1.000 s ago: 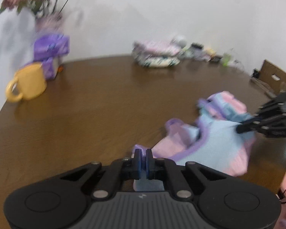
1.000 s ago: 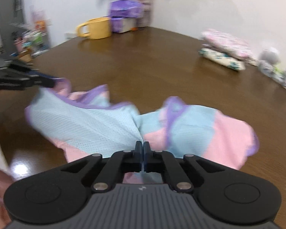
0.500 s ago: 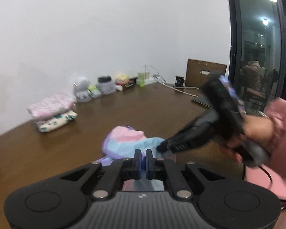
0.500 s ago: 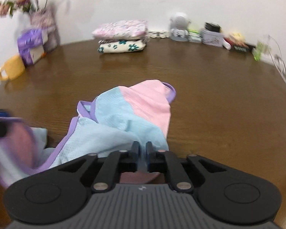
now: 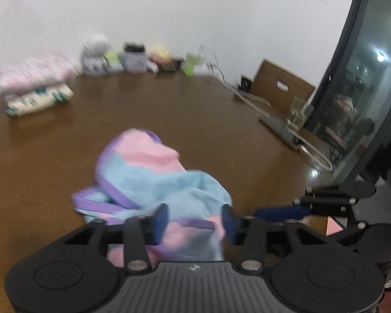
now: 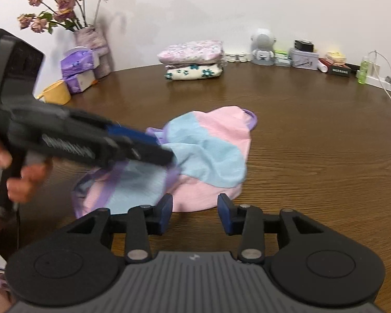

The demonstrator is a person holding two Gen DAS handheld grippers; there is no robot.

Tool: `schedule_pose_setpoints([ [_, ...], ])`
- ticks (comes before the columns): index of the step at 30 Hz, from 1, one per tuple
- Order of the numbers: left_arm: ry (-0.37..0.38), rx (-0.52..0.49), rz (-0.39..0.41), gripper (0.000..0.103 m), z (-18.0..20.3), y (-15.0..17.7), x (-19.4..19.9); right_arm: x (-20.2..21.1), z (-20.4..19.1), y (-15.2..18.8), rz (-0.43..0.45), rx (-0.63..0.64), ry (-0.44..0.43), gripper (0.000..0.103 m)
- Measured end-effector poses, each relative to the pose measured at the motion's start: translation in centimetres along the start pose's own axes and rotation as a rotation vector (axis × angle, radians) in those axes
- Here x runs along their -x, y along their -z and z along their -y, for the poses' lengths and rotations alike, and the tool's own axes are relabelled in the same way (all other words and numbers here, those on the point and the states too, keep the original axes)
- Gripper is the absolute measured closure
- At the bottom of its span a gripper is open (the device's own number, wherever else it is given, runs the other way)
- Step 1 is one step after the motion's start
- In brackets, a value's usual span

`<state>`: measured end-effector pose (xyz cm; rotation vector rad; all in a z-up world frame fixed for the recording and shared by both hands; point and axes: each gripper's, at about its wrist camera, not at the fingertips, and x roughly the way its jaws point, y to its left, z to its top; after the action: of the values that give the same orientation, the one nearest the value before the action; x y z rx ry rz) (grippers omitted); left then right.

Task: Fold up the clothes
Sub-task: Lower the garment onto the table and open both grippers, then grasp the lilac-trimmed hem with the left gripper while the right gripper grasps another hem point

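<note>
Garment [image 6: 208, 154]: crumpled on tabletop [image 6: 312, 135], long axis toward folded stack [image 6: 193, 60]. My left claw [image 5: 194, 221], right claw [image 6: 195, 212]: both apart, empty.

Pink/blue garment [image 6: 211, 151] crumpled on table [image 6: 312, 135]

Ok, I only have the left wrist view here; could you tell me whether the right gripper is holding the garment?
Observer: No. In the right wrist view the right gripper is open and clamps nothing; the pink hem of the garment lies just at its fingertips.
Operator: Thank you. Does the garment lie flat?
Observer: Not quite. A blue and pink flap lies folded over a pink layer, and a purple strap loop sticks out at the far end.
Operator: And what stands left of the folded stack?
Observer: A vase of flowers, purple tissue packs and a yellow mug.
</note>
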<state>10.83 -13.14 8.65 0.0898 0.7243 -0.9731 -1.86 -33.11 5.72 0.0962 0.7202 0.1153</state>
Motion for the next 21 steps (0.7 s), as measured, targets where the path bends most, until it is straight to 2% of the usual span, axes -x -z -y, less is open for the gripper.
schedule_pose_setpoints([
  [2,-0.037,-0.01,0.053,0.046,-0.8,0.3,3.1,0.3,-0.7,0.1,0.009,0.002,-0.013,0.065],
  [4,-0.096,-0.023,0.072,0.045,-2.0,1.1,5.8,0.8,-1.5,-0.1,0.029,0.006,-0.041,0.065],
  [7,-0.197,-0.055,0.054,0.045,-3.9,3.1,8.1,0.9,-3.5,-0.6,0.039,0.052,-0.076,0.065],
  [9,-0.231,-0.075,0.014,0.046,-4.6,4.5,8.2,0.0,-4.8,-0.6,0.024,0.092,-0.047,0.065],
  [13,-0.261,-0.121,-0.049,0.047,-5.1,6.9,7.4,-1.8,-7.5,-0.7,-0.007,0.172,0.013,0.065],
  [16,-0.23,-0.151,-0.057,0.047,-4.6,7.6,6.7,-3.0,-9.1,-0.7,-0.025,0.223,0.068,0.066],
  [17,-0.217,-0.164,-0.055,0.047,-4.3,7.7,6.6,-3.3,-9.4,-0.6,-0.02,0.237,0.113,0.067],
  [19,-0.207,-0.188,-0.053,0.047,-3.5,7.9,6.4,-3.4,-9.4,-0.6,-0.01,0.25,0.173,0.085],
  [20,-0.204,-0.196,-0.054,0.047,-3.3,7.8,6.2,-3.1,-8.8,-0.6,-0.012,0.232,0.178,0.1],
  [21,-0.2,-0.203,-0.056,0.047,-3.0,7.8,6.0,-2.8,-8.3,-0.7,-0.013,0.212,0.182,0.1],
])
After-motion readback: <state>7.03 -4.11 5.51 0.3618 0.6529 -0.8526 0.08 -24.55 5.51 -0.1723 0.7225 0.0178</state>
